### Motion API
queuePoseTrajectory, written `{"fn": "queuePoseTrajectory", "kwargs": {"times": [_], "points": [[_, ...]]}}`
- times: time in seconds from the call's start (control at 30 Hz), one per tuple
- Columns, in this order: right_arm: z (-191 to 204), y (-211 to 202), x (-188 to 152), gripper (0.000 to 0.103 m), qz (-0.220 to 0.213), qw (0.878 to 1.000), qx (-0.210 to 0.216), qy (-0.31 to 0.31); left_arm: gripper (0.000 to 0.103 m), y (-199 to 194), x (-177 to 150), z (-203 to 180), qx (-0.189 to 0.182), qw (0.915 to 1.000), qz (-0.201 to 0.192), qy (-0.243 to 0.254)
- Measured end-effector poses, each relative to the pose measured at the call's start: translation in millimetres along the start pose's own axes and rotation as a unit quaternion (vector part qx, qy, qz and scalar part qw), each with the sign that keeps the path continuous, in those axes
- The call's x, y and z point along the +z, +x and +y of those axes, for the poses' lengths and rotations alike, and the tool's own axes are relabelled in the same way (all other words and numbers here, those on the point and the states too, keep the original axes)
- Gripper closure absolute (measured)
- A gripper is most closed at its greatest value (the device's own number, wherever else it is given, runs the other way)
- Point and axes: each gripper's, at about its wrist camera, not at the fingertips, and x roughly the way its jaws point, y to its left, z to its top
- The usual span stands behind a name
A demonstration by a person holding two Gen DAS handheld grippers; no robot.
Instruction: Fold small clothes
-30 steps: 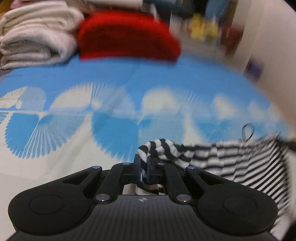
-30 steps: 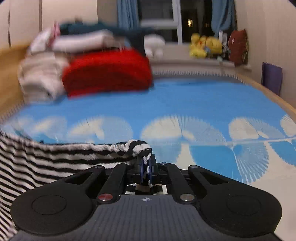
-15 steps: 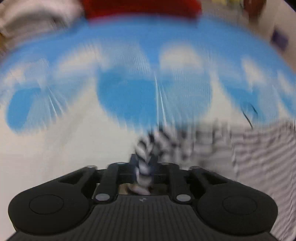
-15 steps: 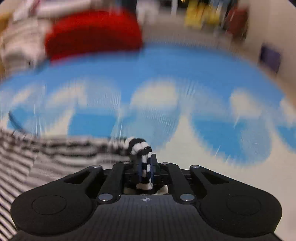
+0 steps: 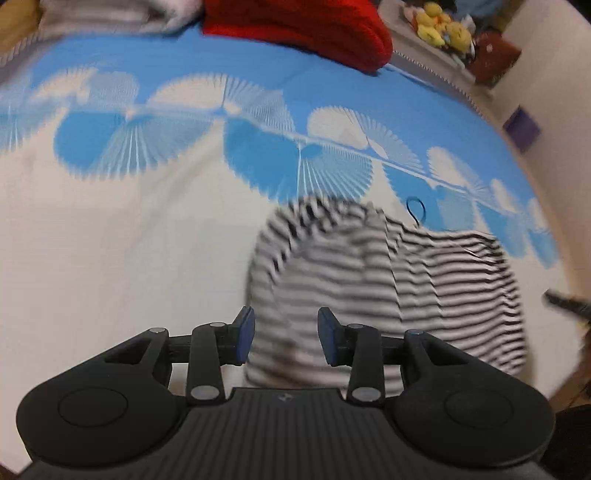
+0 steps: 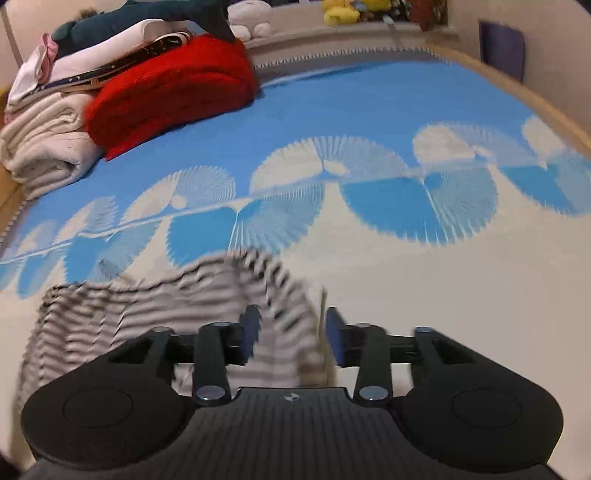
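Note:
A black-and-white striped garment (image 5: 388, 280) lies on the blue-and-white bed cover (image 5: 147, 221), blurred by motion. My left gripper (image 5: 286, 338) is open, its blue pads on either side of the garment's near left edge. In the right wrist view the same garment (image 6: 147, 317) spreads to the left, and my right gripper (image 6: 291, 336) is open over its near right corner. Neither gripper holds the cloth.
A red folded blanket (image 6: 170, 85) and a pile of white and cream folded textiles (image 6: 48, 140) sit at the far side of the bed. Yellow plush toys (image 5: 443, 27) stand on a ledge. A purple item (image 6: 502, 48) leans against the right wall.
Both grippers were shut on bunched corners of the striped garment; they swung it down onto the bed and have now opened, so the cloth lies released.

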Motion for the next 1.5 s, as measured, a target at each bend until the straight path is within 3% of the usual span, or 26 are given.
{"fn": "queuePoseTrajectory", "kwargs": {"times": [0.07,0.13,0.23,0.33,0.5,0.53,0.57,0.6,0.63,0.7,0.77,0.83,0.9,0.97,1.07,1.13,1.27,1.33,1.43,1.5], "points": [[-12.0,1.7,-20.6,0.058,0.018,1.0,0.008,0.024,0.062,11.1,-22.0,14.8,-0.016,0.9992,0.013,-0.034],[-23.7,15.5,-39.3,0.058,0.065,0.996,0.004,0.053,0.064,23.2,-32.3,24.0,-0.012,0.9966,0.058,-0.058],[-29.3,20.6,-45.4,0.058,0.077,0.996,-0.004,0.055,0.063,29.3,-33.4,26.8,-0.004,0.9971,0.057,-0.05],[-29.0,29.6,-52.1,0.058,0.102,0.994,-0.007,0.043,0.062,45.8,-35.1,30.6,-0.002,0.9944,0.087,-0.06],[-24.5,41.0,-65.6,0.058,0.14,0.99,-0.015,0.022,0.064,72.4,-42.3,28.9,0.018,0.991,0.129,-0.031],[-23.3,42.6,-66.9,0.058,0.144,0.989,-0.016,0.017,0.07,74.6,-43.9,27.3,0.016,0.9908,0.133,-0.021],[-22.0,42.2,-68.5,0.059,0.146,0.989,-0.015,0.012,0.092,74.7,-44.7,26.2,0.01,0.9911,0.132,-0.012],[-20.3,40.1,-69.3,0.074,0.142,0.99,-0.008,0.009,0.103,72.0,-44.3,27.1,0.005,0.9918,0.127,-0.013],[-19.4,37.9,-69.0,0.091,0.138,0.99,0.005,0.008,0.103,65.2,-42.6,29.6,0.0,0.9935,0.112,-0.017],[-20.0,22.5,-62.4,0.094,0.101,0.995,0.018,0.011,0.103,43.5,-38.0,35.2,-0.026,0.9973,0.062,-0.031],[-31.5,-2.9,-53.6,0.095,0.046,0.996,0.056,0.056,0.103,15.7,-35.7,39.8,-0.059,0.9976,0.001,-0.036],[-41.5,-20.3,-50.0,0.096,0.009,0.994,0.07,0.08,0.103,2.8,-39.5,46.7,-0.044,0.9983,-0.017,-0.033],[-48.5,-17.6,-52.6,0.097,0.024,0.995,0.049,0.086,0.103,14.6,-44.7,56.0,-0.018,0.9987,0.022,-0.043],[-51.1,5.2,-61.5,0.097,0.091,0.993,0.007,0.076,0.102,35.8,-51.4,59.9,0.011,0.9959,0.081,-0.038],[-39.6,27.0,-70.9,0.097,0.149,0.988,-0.023,0.035,0.101,48.0,-55.4,51.7,0.033,0.9926,0.117,-0.002],[-32.9,25.7,-67.8,0.093,0.141,0.989,-0.024,0.024,0.1,42.2,-51.0,49.1,0.038,0.9946,0.096,0.0],[-32.1,14.8,-57.7,0.078,0.096,0.995,-0.013,0.035,0.091,24.9,-35.0,45.8,-0.019,0.9989,0.034,-0.025],[-35.4,20.3,-57.1,0.069,0.113,0.993,-0.005,0.036,0.084,28.9,-27.2,33.7,-0.036,0.9989,0.028,-0.014],[-26.3,33.8,-65.1,0.069,0.16,0.987,-0.008,0.001,0.078,36.7,-22.5,10.2,-0.053,0.9979,0.029,0.022],[-17.2,38.6,-70.8,0.069,0.168,0.985,-0.008,-0.033,0.074,39.8,-22.3,-7.7,-0.066,0.9964,0.025,0.047]]}}
